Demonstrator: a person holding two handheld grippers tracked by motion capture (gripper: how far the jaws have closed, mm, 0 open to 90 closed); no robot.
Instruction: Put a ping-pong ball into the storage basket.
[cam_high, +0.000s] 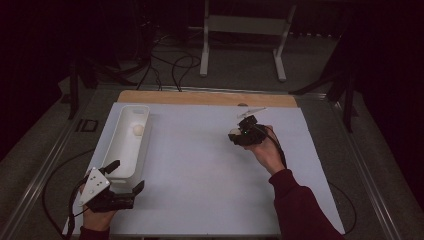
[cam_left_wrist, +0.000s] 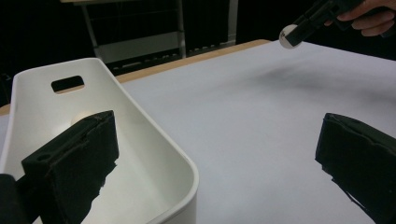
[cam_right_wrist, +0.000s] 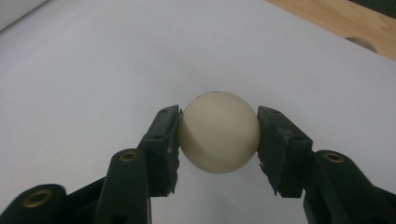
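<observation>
A cream ball (cam_right_wrist: 218, 132) is pinched between the two black jaws of my right gripper (cam_right_wrist: 218, 136), a little above the white tabletop. In the high view this gripper (cam_high: 235, 136) is right of centre, near the far side. A long white bin (cam_high: 116, 150) stands at the left with a second ball (cam_high: 138, 129) inside, towards its far end. My left gripper (cam_high: 129, 174) is open at the bin's near end. In the left gripper view its left jaw is over the inside of the bin (cam_left_wrist: 159, 144), its right jaw is over the table, and the right gripper (cam_left_wrist: 299, 28) with its ball (cam_left_wrist: 288, 35) is far off.
The white table surface (cam_high: 200, 170) has a wooden strip (cam_high: 200, 98) along its far edge. Beyond it, a white frame stand (cam_high: 245, 30) and cables lie on the dark floor. Metal rails (cam_high: 45, 165) run along both sides of the table.
</observation>
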